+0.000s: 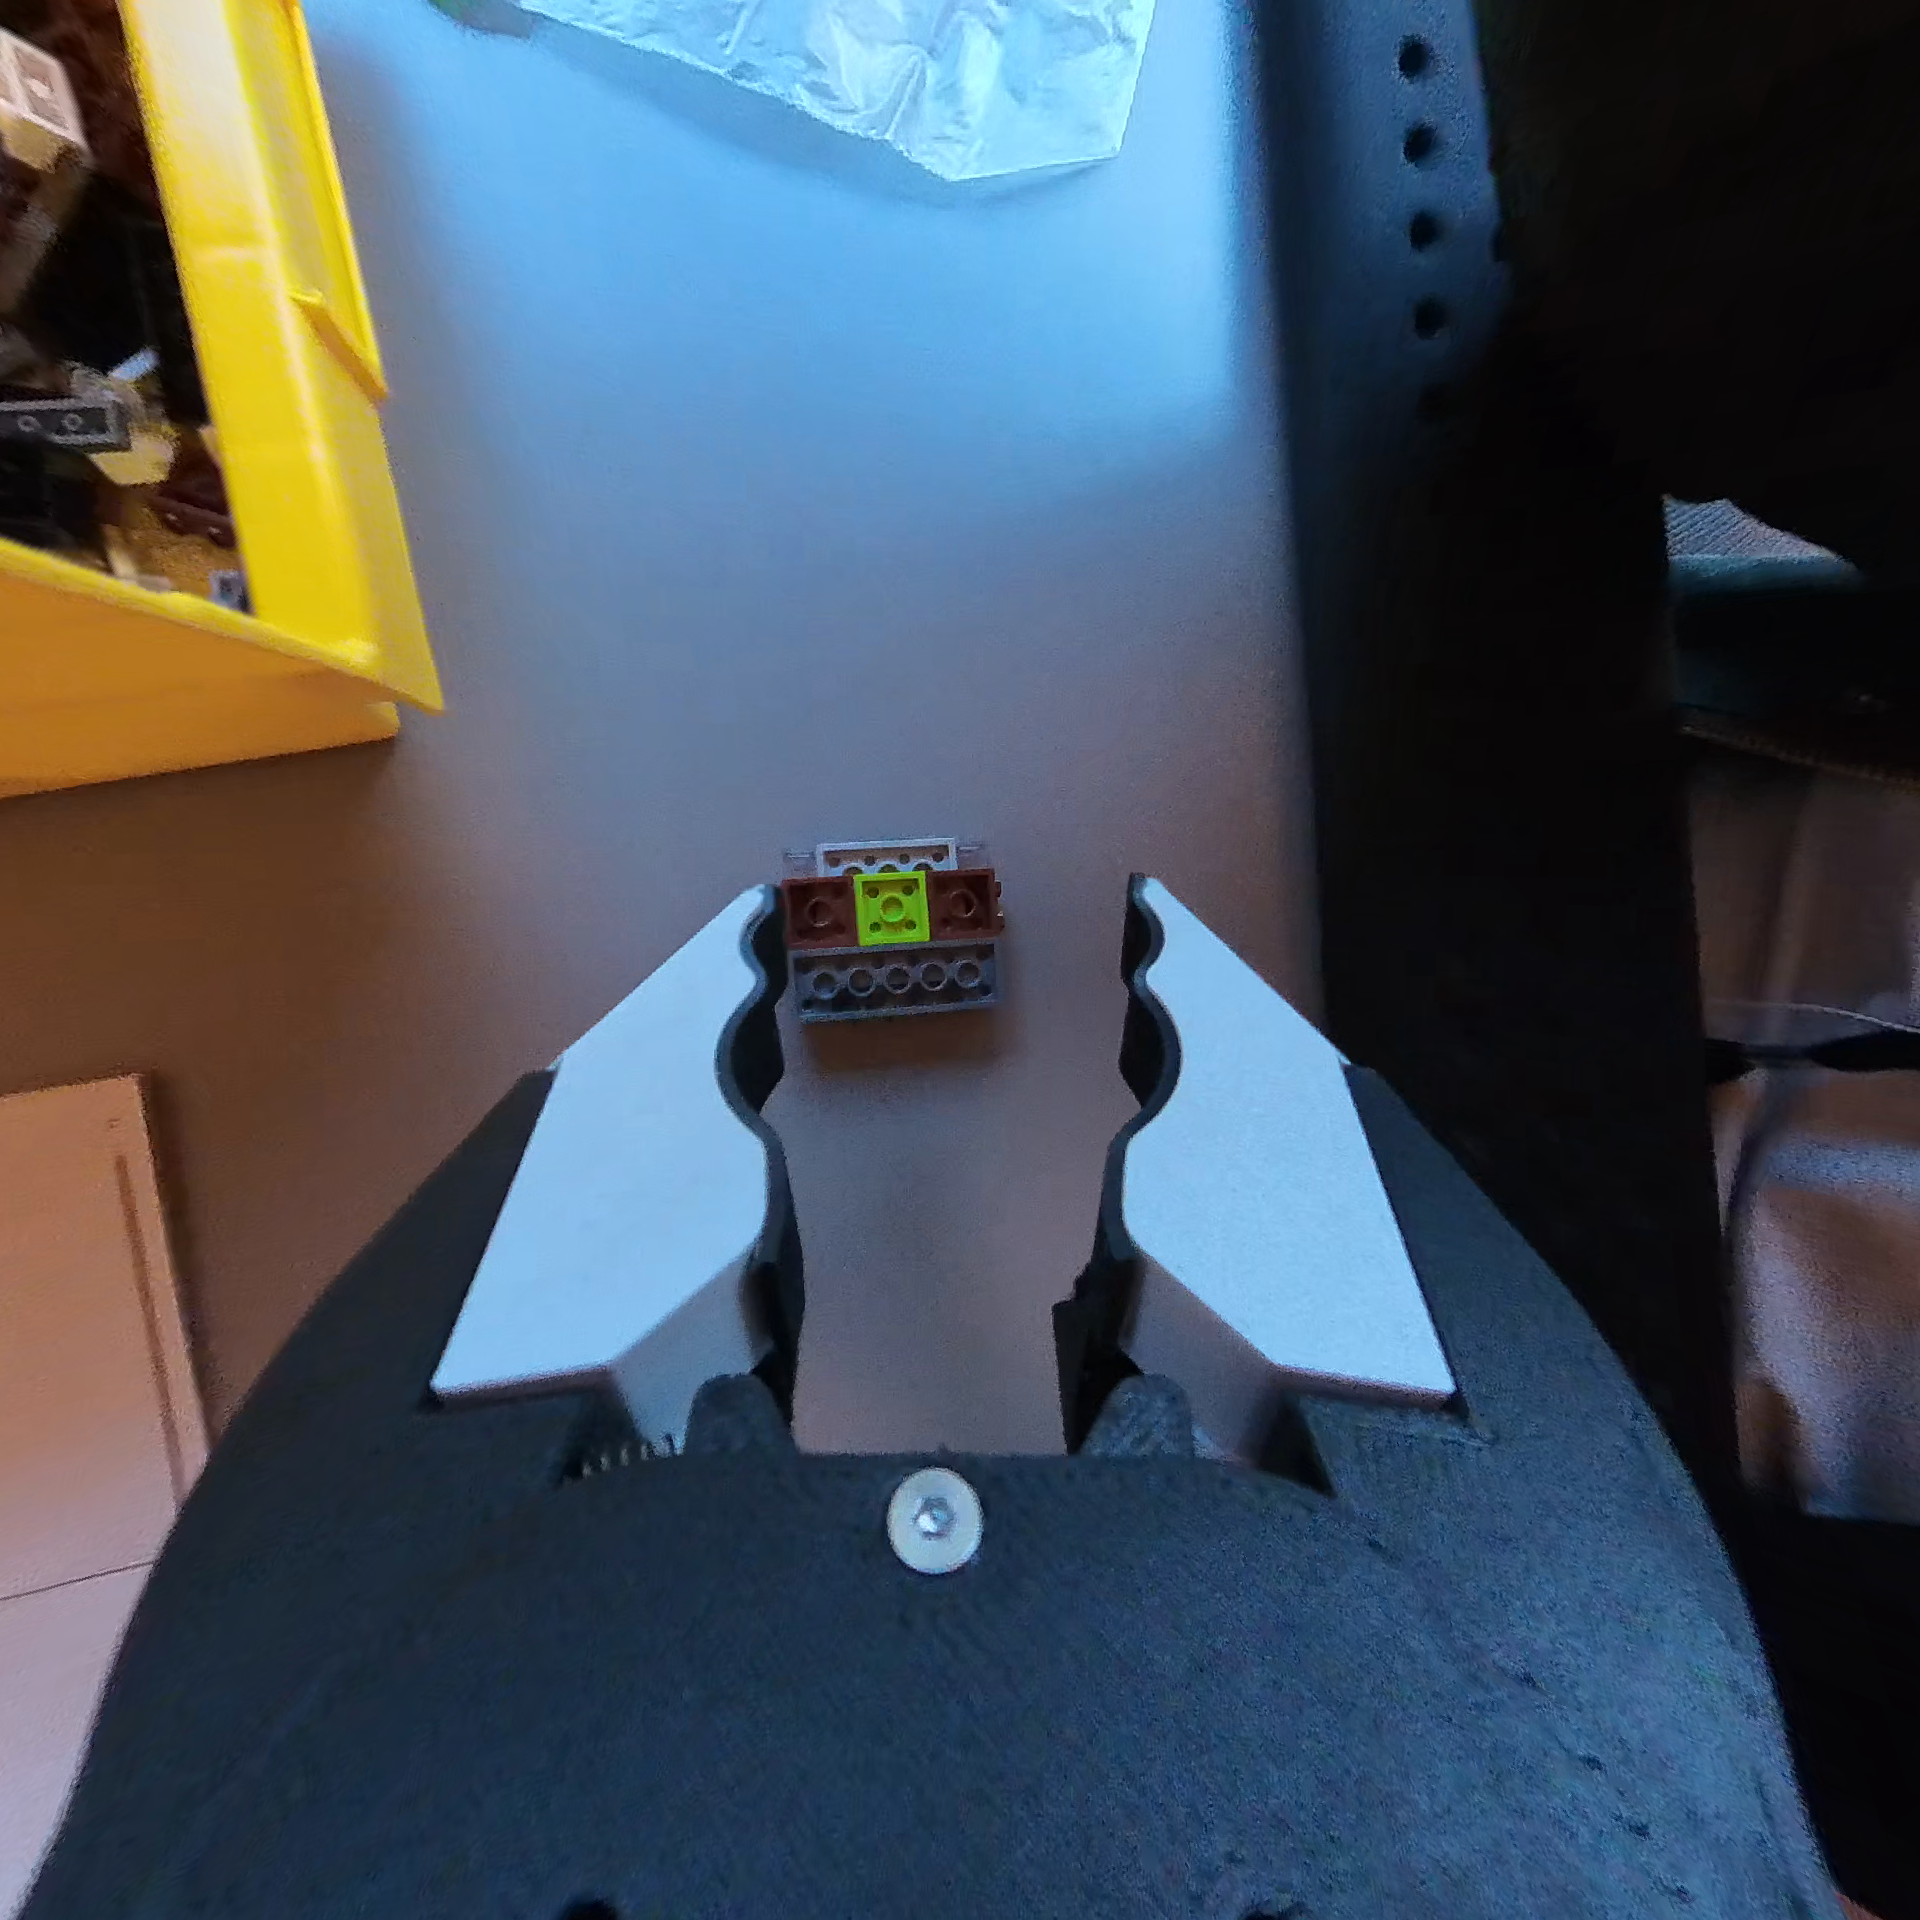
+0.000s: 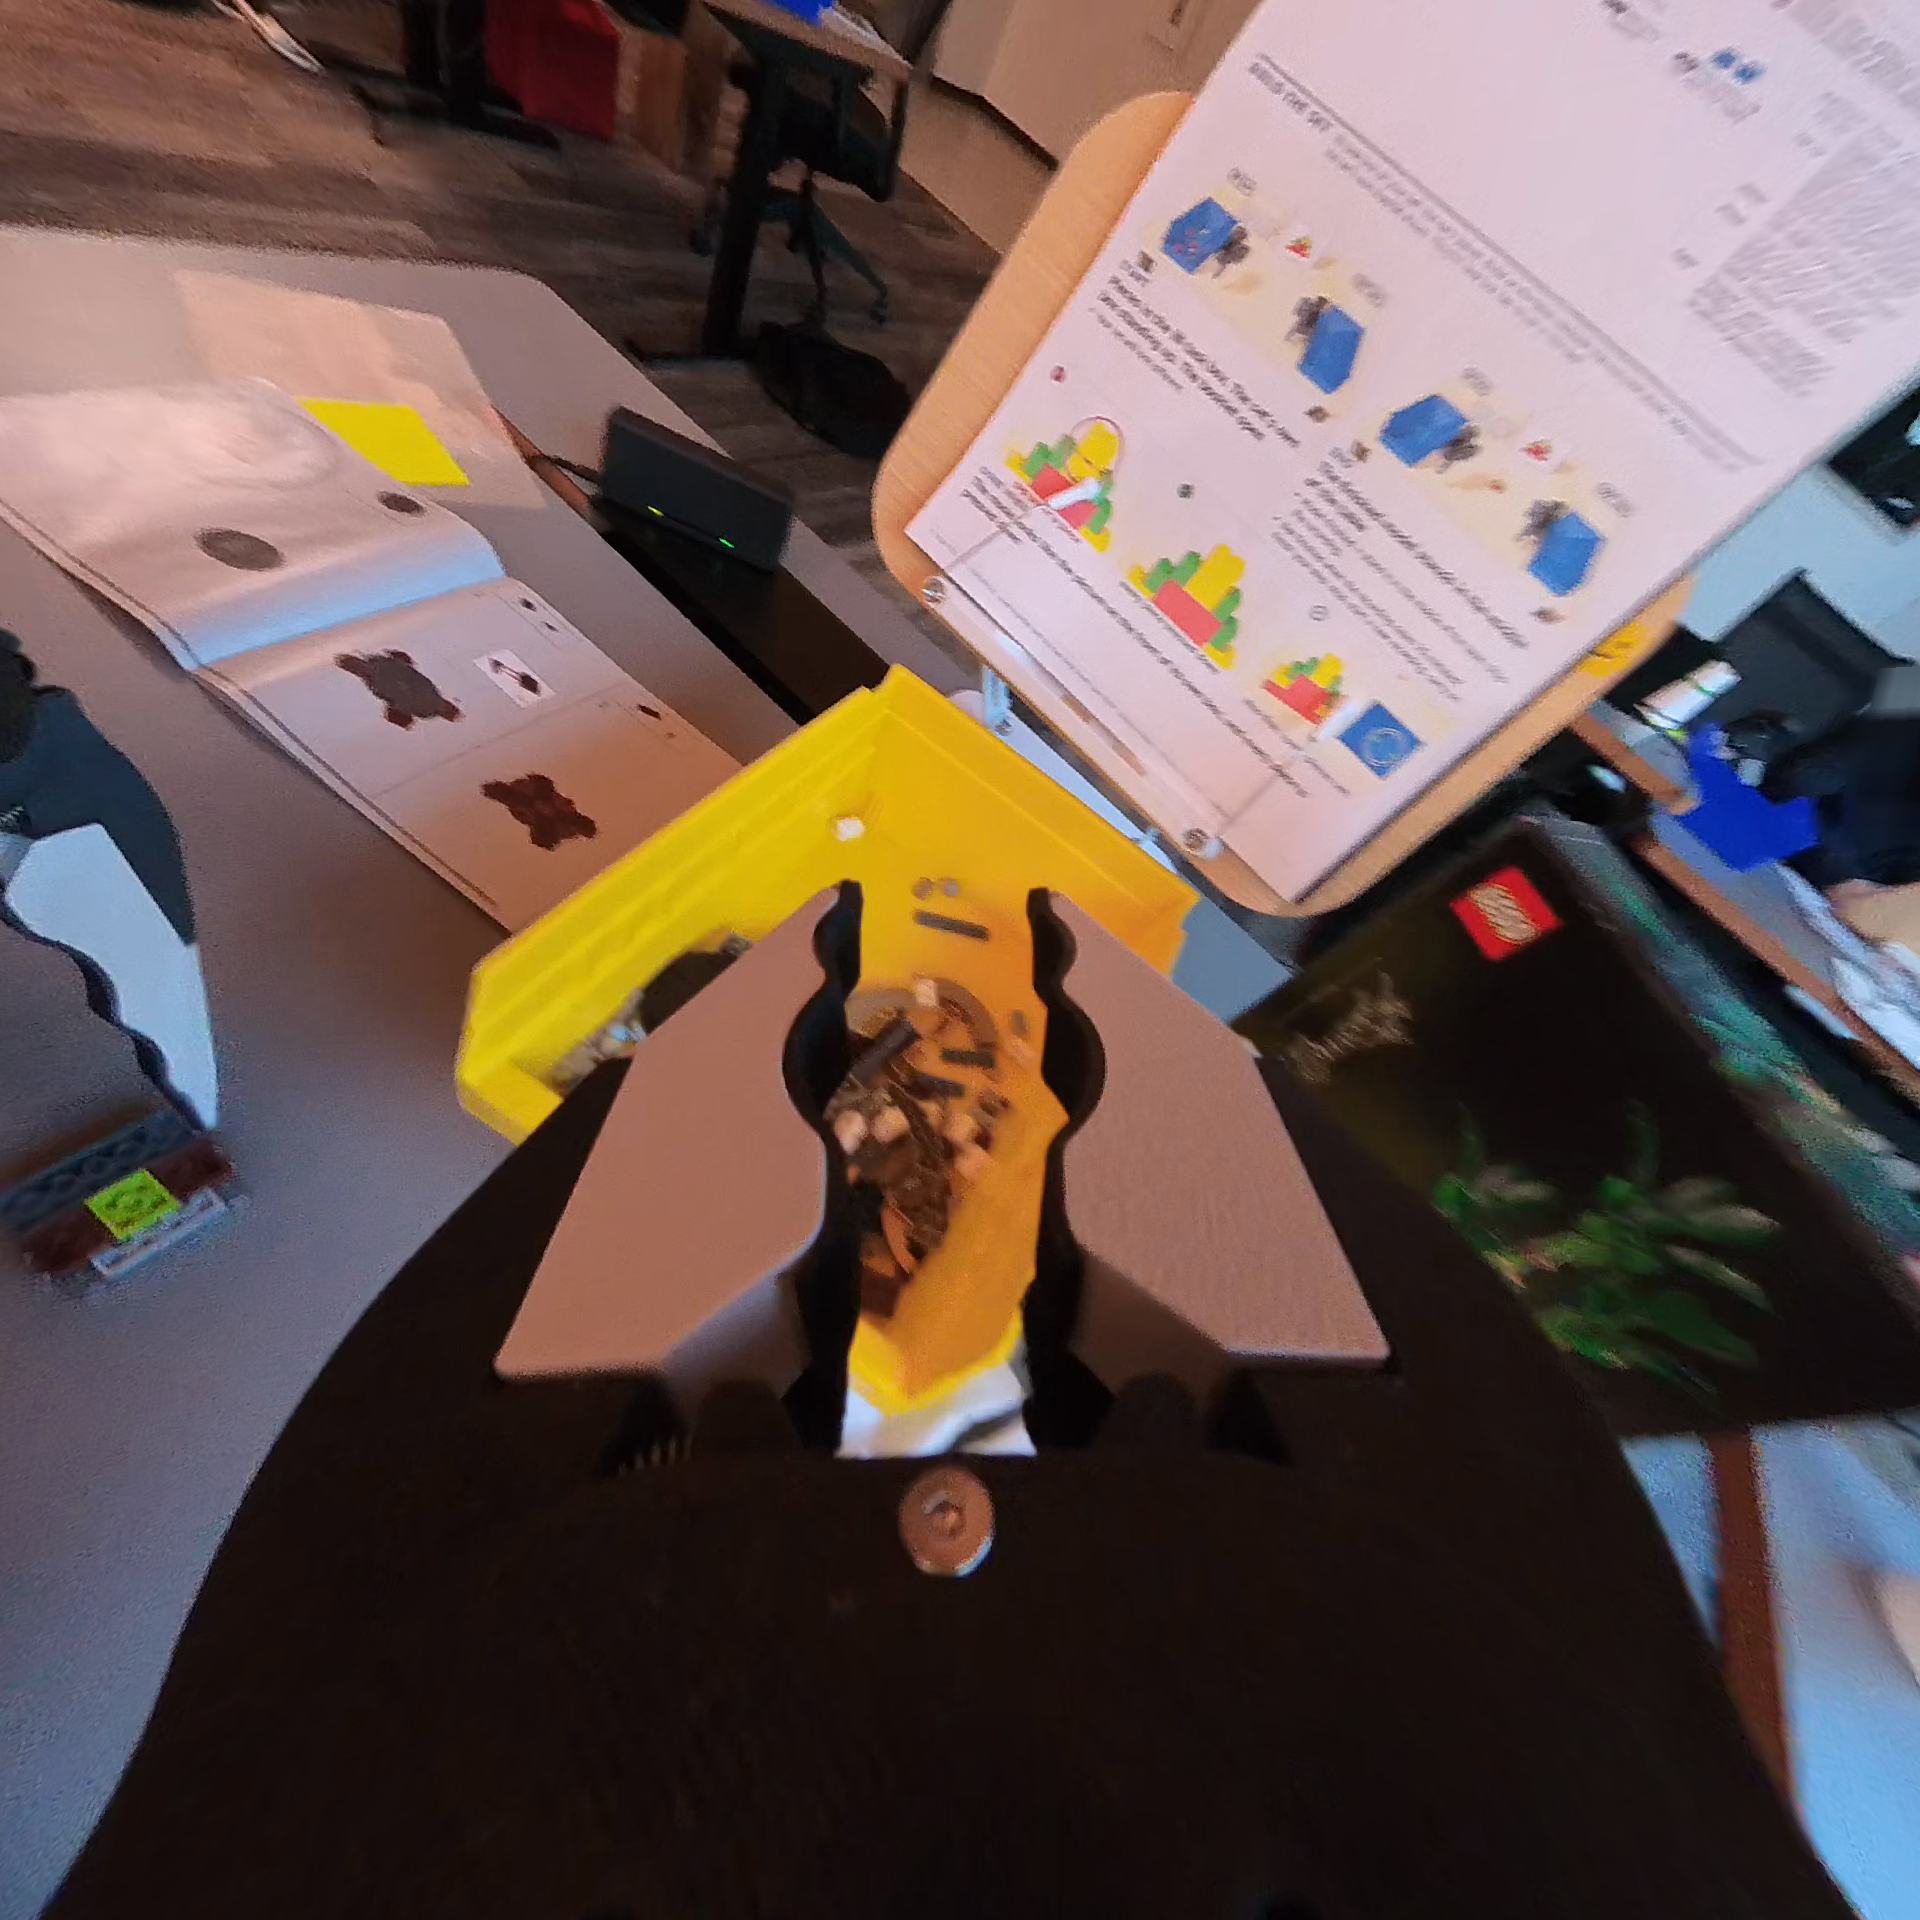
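Left tool (image 1: 951,914) gapes empty over the small brick stack (image 1: 894,935) at frame centre — right tool (image 2: 943,914), parted, empty, hangs above the yellow bin (image 2: 727,831).

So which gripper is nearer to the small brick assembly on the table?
Left. The left gripper hangs open right at the brick assembly; the right gripper is off to the side, over the yellow bin.

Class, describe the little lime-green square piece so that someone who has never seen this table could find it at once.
Start at the grey table, to the right of the yellow bin. Between the tips of the open left claw lies a small brick cluster. The lime-green square sits at its centre between two brown bricks; it is the cluster's only bright piece.
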